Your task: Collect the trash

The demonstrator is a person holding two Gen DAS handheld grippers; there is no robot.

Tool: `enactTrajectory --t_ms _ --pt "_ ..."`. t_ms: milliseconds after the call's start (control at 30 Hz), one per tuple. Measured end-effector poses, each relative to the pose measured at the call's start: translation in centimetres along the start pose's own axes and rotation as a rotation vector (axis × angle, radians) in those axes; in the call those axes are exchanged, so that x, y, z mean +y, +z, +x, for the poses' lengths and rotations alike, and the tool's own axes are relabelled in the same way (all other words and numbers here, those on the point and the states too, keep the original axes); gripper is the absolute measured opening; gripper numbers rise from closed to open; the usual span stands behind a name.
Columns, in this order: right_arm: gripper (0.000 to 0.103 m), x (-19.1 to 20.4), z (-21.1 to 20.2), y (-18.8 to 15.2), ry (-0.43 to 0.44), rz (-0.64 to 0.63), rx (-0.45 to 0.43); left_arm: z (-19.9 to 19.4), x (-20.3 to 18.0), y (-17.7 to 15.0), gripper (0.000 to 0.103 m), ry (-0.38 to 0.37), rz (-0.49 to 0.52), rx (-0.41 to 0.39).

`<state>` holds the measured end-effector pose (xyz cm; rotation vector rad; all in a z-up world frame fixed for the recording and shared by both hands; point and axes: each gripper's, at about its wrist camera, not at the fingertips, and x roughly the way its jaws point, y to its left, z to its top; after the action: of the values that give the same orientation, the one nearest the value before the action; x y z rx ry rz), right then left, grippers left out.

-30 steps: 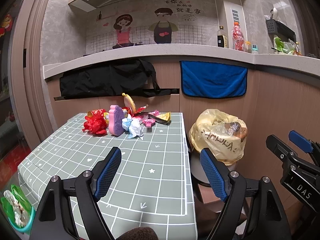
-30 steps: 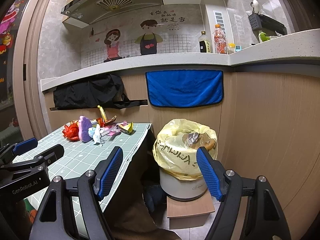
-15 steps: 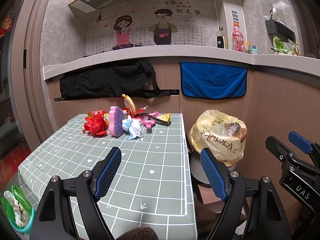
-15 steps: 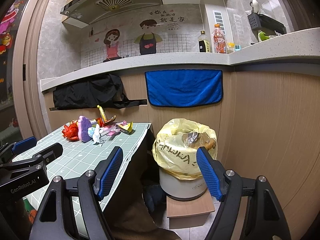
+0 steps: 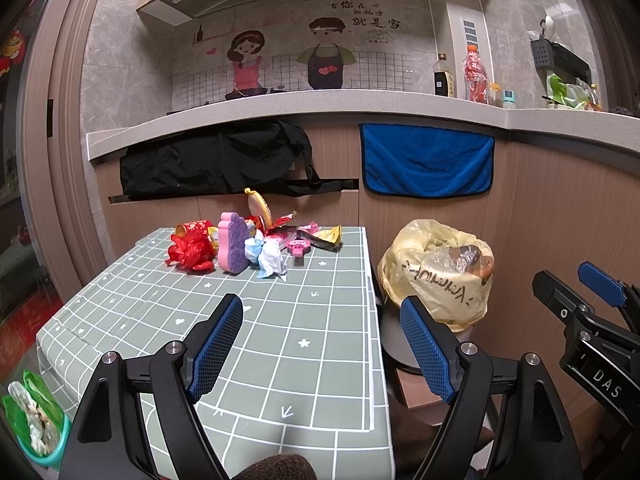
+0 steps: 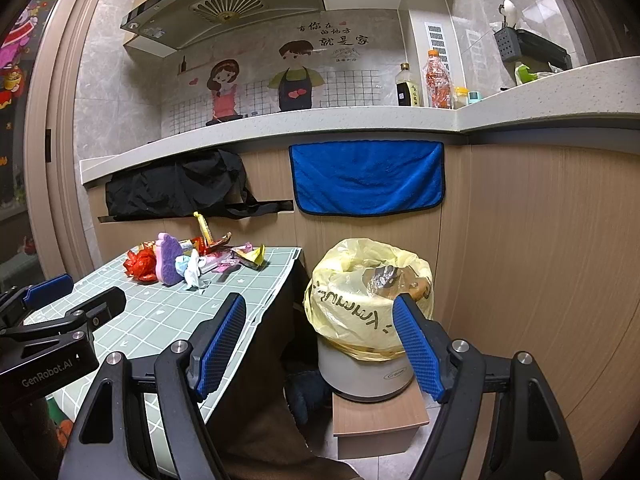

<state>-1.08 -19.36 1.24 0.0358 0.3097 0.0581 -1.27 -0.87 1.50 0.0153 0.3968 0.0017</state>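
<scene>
A heap of trash lies at the far end of the green checked table: a red foil wrapper, a pink and purple sponge, a crumpled white tissue and a yellow wrapper. In the right wrist view the same sponge and tissue show at left. A white bin lined with a yellow bag stands on a low wooden stool right of the table, also seen as the yellow bag. My left gripper hangs open over the table's near end. My right gripper is open, before the bin.
A wooden counter front runs behind the table, with a black cloth and a blue towel hanging on it. Bottles stand on the counter top. A small green tub with rubbish sits low at the table's left.
</scene>
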Motion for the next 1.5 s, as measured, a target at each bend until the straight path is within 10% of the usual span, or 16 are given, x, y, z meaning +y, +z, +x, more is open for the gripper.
enactTrajectory --t_ms 567,1000,1400,1500 --pt "0.074 -0.2 4.2 1.4 0.024 -0.005 0.03 3.3 4.7 2.1 0.081 0.031 -0.1 -0.02" --pt "0.073 10.1 22.4 5.8 0.375 -0.208 0.139 17.8 18.2 6.1 0.081 0.131 -0.275 0.072" --pt "0.046 22.3 36.5 2.4 0.554 -0.356 0.428 22.2 23.5 3.4 0.081 0.1 -0.343 0.2" --pt "0.007 23.0 38.4 0.9 0.6 -0.361 0.535 23.0 23.3 3.6 0.081 0.084 -0.339 0.212"
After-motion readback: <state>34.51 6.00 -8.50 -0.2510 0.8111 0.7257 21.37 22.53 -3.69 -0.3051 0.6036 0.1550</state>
